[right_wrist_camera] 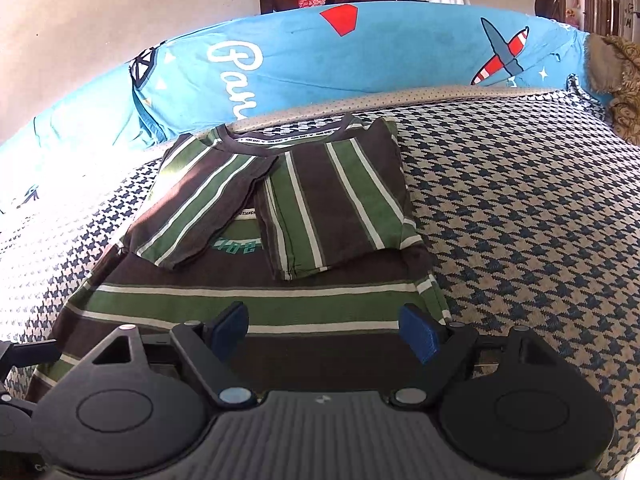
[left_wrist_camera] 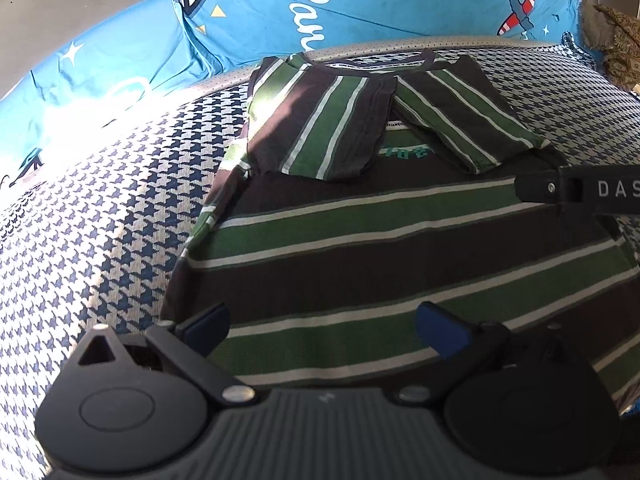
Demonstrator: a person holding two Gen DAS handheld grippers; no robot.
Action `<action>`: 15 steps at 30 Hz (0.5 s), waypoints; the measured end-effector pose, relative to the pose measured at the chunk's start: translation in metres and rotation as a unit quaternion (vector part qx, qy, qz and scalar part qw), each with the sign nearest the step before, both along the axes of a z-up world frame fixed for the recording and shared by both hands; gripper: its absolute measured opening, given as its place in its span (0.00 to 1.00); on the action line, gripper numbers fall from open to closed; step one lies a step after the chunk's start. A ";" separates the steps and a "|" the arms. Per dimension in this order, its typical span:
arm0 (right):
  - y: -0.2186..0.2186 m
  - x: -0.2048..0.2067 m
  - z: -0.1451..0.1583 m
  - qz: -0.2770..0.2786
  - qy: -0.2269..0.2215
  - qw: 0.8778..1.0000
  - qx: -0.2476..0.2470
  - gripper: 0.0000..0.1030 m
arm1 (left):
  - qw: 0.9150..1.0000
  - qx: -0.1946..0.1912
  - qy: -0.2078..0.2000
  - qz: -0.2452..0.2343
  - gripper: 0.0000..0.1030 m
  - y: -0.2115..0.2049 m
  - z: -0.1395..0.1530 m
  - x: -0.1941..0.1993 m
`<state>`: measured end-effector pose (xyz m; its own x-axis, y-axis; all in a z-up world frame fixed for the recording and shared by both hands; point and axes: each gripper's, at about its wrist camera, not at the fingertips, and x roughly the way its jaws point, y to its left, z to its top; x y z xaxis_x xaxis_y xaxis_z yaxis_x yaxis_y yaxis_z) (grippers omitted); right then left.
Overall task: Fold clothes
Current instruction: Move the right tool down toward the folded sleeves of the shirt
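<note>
Striped shirt (right_wrist_camera: 256, 300) flat on houndstooth cover (right_wrist_camera: 520, 220), sleeves folded in; right gripper (right_wrist_camera: 326, 330) jaws spread above hem.

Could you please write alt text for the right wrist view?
A green, brown and white striped T-shirt lies flat on a houndstooth cover, both sleeves folded inward. The open right gripper hovers above its lower half; a blue printed cushion lies behind.

shirt (right_wrist_camera: 256, 292): soft knit cloth | bedcover (right_wrist_camera: 520, 208): coarse woven | tool (right_wrist_camera: 325, 330): matt plastic
</note>
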<state>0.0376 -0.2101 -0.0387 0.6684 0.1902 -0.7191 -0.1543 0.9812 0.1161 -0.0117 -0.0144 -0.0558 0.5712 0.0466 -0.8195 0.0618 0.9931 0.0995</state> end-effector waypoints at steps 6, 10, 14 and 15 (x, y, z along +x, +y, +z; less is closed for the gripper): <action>-0.001 0.012 0.001 -0.001 -0.003 1.000 0.006 0.81 | 1.000 0.003 0.001 -0.001 1.00 -0.001 -0.002 0.015; -0.005 0.022 0.003 0.000 -0.010 1.000 0.007 0.79 | 1.000 0.001 0.004 0.001 1.00 0.001 -0.006 0.023; -0.014 0.035 0.007 0.000 -0.019 1.000 0.013 0.76 | 1.000 0.003 0.005 0.001 1.00 0.005 -0.008 0.032; -0.018 0.039 0.008 -0.002 -0.019 1.000 0.016 0.75 | 1.000 0.004 0.004 0.002 1.00 0.006 -0.009 0.035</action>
<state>0.0767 -0.2279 -0.0304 0.6958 0.2102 -0.6868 -0.1554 0.9776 0.1417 0.0237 -0.0084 -0.0643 0.5643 0.0545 -0.8238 0.0595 0.9925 0.1064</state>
